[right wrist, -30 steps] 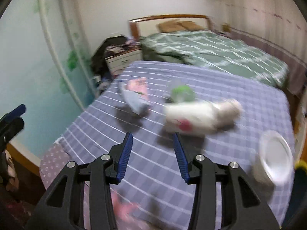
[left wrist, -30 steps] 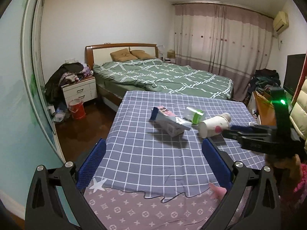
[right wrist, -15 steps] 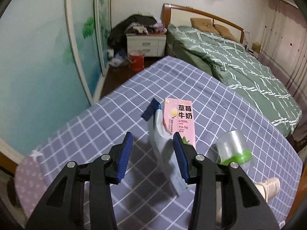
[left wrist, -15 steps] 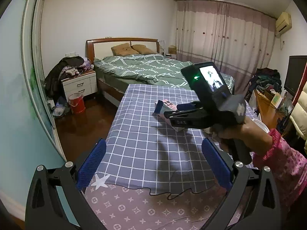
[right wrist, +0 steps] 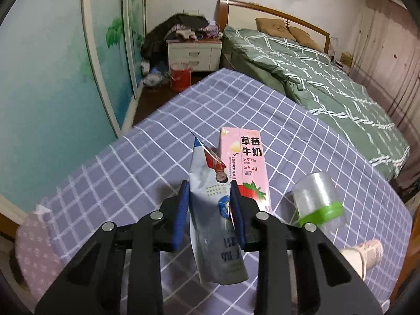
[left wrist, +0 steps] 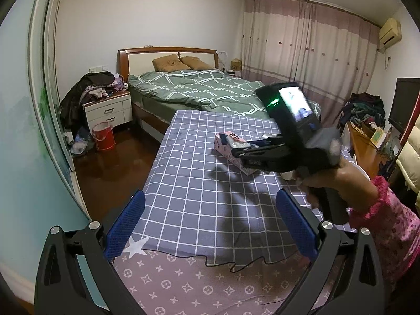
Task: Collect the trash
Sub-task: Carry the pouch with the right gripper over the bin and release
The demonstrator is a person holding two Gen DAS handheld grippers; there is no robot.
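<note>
the right gripper (right wrist: 210,204), half a second ago short of the grey pouch (right wrist: 214,210), now pinches it between its pads, beside the pink milk carton (right wrist: 245,168) at 1 o'clock. first trash looks secured. left gripper (left wrist: 210,225) hangs spread.

On the checked cloth (right wrist: 302,131) four pieces of trash are counted: one silver pouch (right wrist: 210,183), one pink milk carton (right wrist: 245,162), one clear cup (right wrist: 315,197) with a green band, one paper cup (right wrist: 365,254). Two grippers are seen.
</note>
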